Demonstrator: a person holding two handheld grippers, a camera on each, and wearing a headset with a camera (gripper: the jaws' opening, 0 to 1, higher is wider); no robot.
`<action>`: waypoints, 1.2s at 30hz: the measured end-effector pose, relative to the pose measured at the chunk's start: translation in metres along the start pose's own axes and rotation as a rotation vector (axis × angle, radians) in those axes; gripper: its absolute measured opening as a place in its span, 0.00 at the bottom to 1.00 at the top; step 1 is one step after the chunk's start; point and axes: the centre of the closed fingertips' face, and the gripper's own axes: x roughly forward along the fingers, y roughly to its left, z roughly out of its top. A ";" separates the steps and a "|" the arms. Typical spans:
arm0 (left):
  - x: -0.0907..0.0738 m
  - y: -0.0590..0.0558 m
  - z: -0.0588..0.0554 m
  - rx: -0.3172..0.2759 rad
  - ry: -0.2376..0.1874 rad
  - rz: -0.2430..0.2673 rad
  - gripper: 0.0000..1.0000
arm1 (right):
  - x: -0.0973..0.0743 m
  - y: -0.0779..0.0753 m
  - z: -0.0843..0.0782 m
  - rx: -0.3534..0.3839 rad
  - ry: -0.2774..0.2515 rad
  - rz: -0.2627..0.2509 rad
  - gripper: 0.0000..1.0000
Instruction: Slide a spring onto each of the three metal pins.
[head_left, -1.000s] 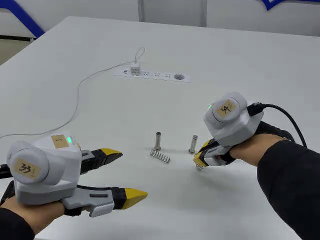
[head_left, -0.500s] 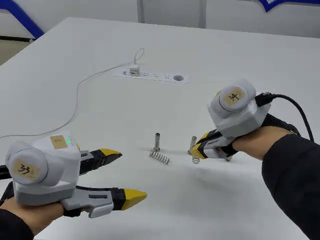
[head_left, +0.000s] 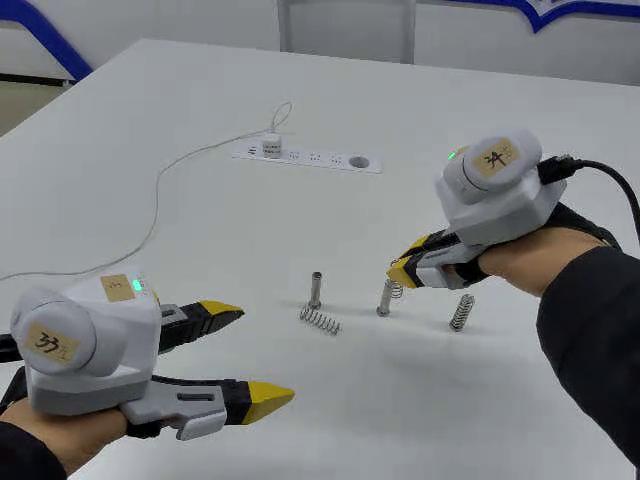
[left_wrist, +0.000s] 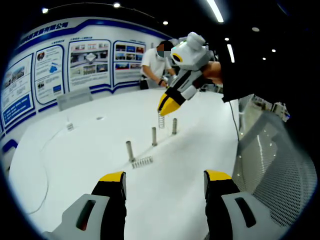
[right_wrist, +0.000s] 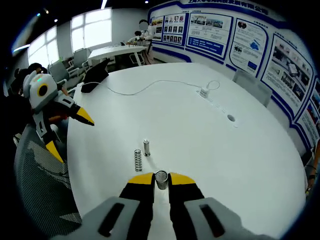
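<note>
Since a second ago my right claw has come up off the table and moved left. It is clenched on a spring, which now hangs at the top of the middle pin (touching it or just beside it, I cannot tell which). In the right gripper view the spring sits pinched between the yellow tips.

With my hand lifted away, the pin on the right of the head view has come into sight, standing upright with a second spring wound around it.

The pin on the left is bare as before, and the loose spring lies on its side just beside its foot.

My left claw stays released, jaws wide apart, low at the near edge of the table, well apart from the pins. The power strip lies farther back.
</note>
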 end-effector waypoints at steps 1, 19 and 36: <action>0.000 0.000 0.000 0.000 0.000 0.000 0.64 | 0.000 -0.001 0.001 0.002 -0.001 -0.001 0.12; -0.002 0.003 -0.002 -0.007 -0.001 0.009 0.64 | 0.017 -0.011 0.001 0.058 -0.019 -0.023 0.12; -0.001 0.002 -0.002 -0.011 0.003 0.009 0.64 | 0.032 -0.013 -0.012 0.097 0.007 -0.014 0.12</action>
